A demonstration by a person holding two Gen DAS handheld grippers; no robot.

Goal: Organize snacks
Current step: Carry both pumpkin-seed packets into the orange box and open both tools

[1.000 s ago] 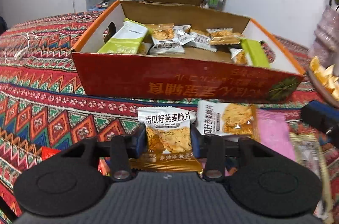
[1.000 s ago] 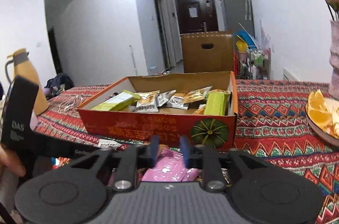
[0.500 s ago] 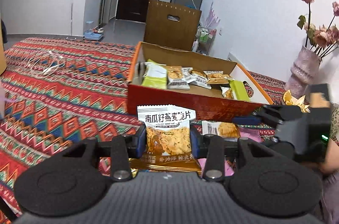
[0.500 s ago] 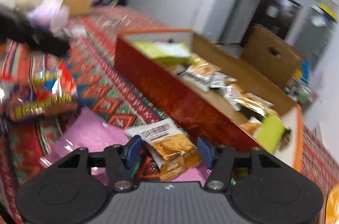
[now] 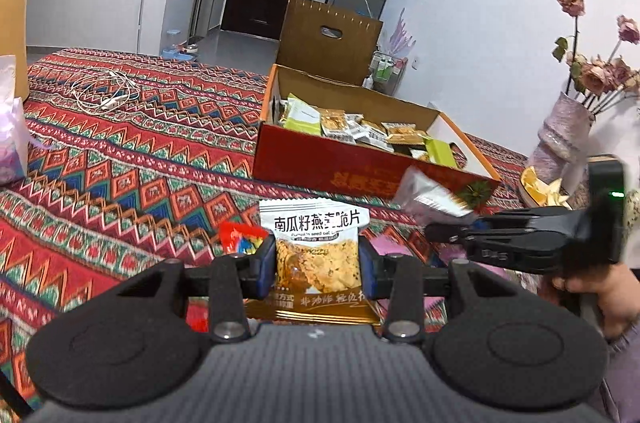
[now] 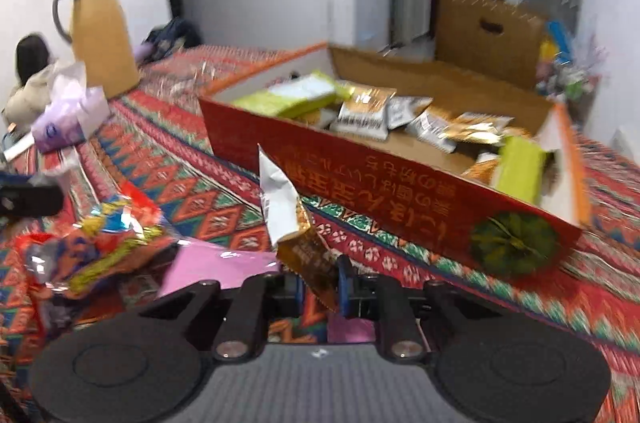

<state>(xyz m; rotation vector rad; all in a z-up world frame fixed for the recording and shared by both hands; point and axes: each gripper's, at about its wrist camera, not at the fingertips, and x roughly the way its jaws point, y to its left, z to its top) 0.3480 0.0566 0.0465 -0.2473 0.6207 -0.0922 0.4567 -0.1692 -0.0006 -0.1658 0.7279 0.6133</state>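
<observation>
My left gripper (image 5: pixel 318 269) is shut on a white and gold oat crisp packet (image 5: pixel 316 255), held upright above the patterned tablecloth. My right gripper (image 6: pixel 318 285) is shut on a second oat crisp packet (image 6: pixel 294 219), lifted edge-on; it also shows in the left wrist view (image 5: pixel 430 197), with the right gripper (image 5: pixel 444 229) beside it. The red cardboard box (image 5: pixel 360 175) (image 6: pixel 384 175) holds several snack packets and stands ahead of both grippers.
A pink packet (image 6: pixel 218 269) and a red and blue snack bag (image 6: pixel 96 243) lie on the cloth at the left. A yellow jug (image 6: pixel 102 33), tissue pack (image 6: pixel 66 121), vase of flowers (image 5: pixel 564 131), plate of orange slices (image 5: pixel 540 187) and white cable (image 5: pixel 102 89) stand around.
My right gripper has shut on the second oat crisp packet and lifted it off the cloth. My left gripper has risen and pulled back with its packet.
</observation>
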